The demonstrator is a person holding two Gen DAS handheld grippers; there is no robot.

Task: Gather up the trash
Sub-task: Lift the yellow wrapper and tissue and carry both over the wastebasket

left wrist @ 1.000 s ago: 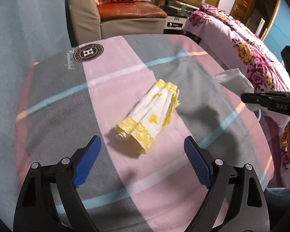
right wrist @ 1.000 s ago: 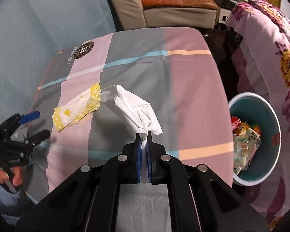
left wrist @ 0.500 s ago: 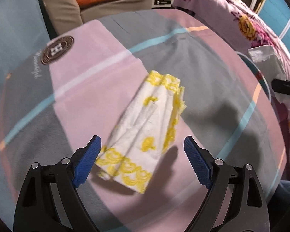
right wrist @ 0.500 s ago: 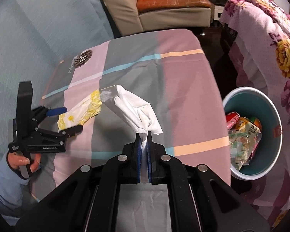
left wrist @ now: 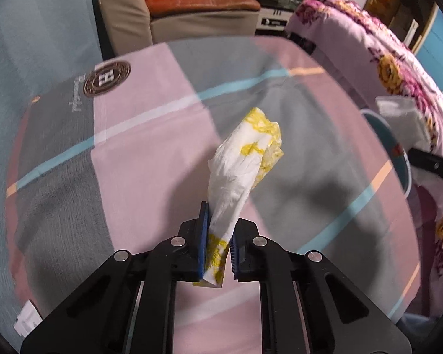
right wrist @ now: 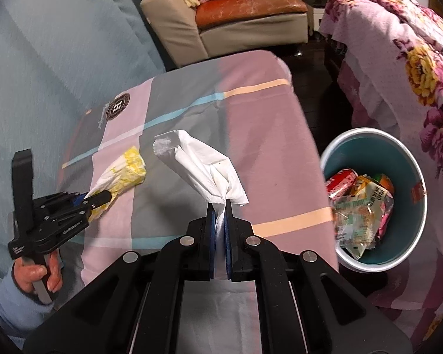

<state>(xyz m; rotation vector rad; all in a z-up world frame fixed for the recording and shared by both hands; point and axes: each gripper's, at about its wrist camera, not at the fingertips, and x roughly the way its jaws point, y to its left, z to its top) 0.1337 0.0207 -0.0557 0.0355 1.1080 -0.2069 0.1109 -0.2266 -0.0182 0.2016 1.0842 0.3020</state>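
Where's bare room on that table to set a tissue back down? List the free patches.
Free: the far end beyond the round logo, and the right half beside the bin, down to the peach stripe. Crowded: mid-left, where the left gripper holds the yellow napkin and the right gripper holds the white tissue.
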